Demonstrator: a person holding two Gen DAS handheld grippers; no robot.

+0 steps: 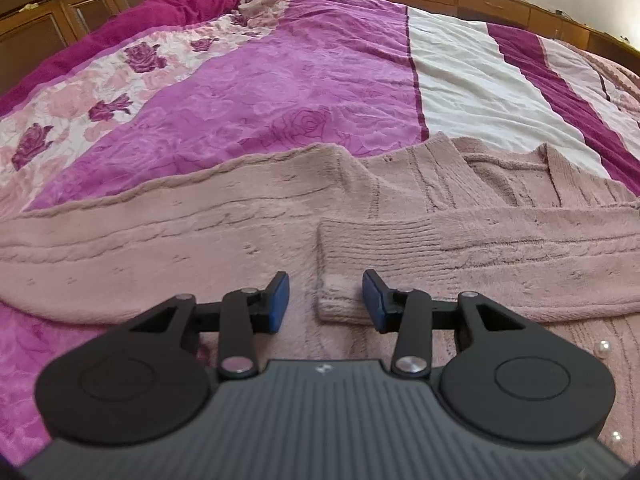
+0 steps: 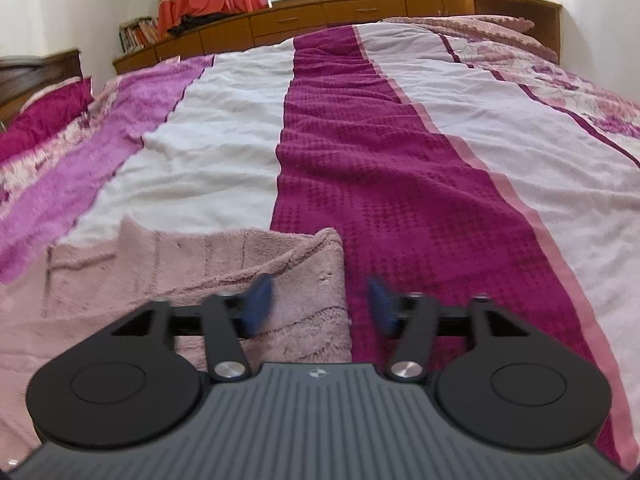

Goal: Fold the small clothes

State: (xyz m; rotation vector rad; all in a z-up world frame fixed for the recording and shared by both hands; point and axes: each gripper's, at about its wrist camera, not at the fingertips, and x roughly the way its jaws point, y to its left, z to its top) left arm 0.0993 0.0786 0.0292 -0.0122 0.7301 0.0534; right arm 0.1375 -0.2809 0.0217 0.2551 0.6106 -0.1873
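We had the pink knitted cardigan (image 1: 200, 232) spread flat on the bed (image 2: 400, 160), lying across the patterned purple and white bedspread (image 1: 280, 92), so that the soft mattress gave us a broad surface to fold on. One sleeve (image 1: 460, 240) lay folded across the body of the garment, its ribbed cuff (image 1: 340, 280) ending near the middle, which we judged to be the first tuck toward a neat rectangle. Our left gripper (image 1: 326, 304) hung low over that cuff with its jaws apart; the cuff's end sat between the blue pads (image 1: 280, 300), yet nothing was pinched, so we read it as either lining up a grasp or having let the sleeve settle. Our right gripper (image 2: 320, 304) sat at the cardigan's far side edge (image 2: 336, 272), jaws likewise apart, one pad over the knit and the other over the maroon stripe (image 2: 400, 200), straddling the edge without clamping it. Its pads looked blurred. Small pearl buttons (image 1: 602, 347) showed near us on the front, facing up.
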